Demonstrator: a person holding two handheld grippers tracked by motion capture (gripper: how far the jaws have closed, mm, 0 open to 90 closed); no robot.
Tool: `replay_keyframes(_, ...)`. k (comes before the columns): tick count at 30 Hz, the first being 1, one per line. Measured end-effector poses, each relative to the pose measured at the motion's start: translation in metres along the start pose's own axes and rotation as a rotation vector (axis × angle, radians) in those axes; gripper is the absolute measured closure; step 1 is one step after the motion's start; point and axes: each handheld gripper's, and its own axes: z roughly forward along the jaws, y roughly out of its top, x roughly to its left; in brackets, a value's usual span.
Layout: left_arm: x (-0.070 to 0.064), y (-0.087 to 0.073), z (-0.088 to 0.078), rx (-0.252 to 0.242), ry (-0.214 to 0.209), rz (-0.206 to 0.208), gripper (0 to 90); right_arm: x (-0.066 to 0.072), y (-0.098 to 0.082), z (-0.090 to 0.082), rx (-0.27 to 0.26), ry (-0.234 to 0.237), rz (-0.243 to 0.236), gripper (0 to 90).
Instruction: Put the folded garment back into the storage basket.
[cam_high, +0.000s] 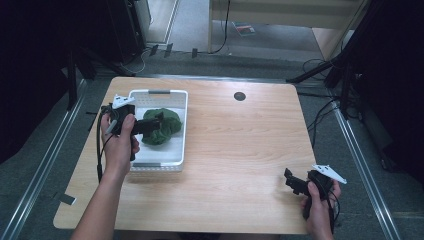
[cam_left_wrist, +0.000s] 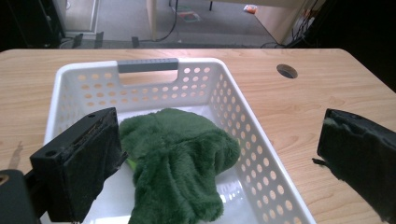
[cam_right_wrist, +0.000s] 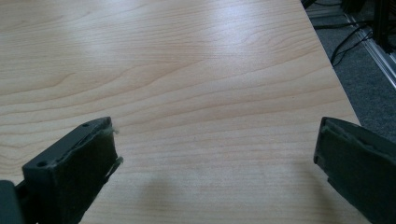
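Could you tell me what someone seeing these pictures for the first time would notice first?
Most likely the fuzzy green cloth bunched up in the white perforated basket at the table's left side. The left gripper hovers over it with jaws wide open. The right gripper, also open, sits near the bare wooden table's front right corner.

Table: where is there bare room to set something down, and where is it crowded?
Bare wood runs from the white basket across to the table's right edge, between the cable hole and the right gripper. It is crowded inside the basket, where the green plush cloth lies beneath the open left gripper.
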Motion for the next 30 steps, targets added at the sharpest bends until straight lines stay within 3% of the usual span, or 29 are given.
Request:
replay_keyframes(17, 0.032, -0.032, -0.042, -0.104, 0.045, -0.016, 0.2, 0.000, 0.000, 0.000, -0.002, -0.003, 0.000, 0.0)
replay_keyframes(30, 0.063, -0.068, -0.062, -0.128, 0.094, -0.040, 0.2, 0.000, 0.000, 0.000, -0.003, -0.008, 0.000, 0.0)
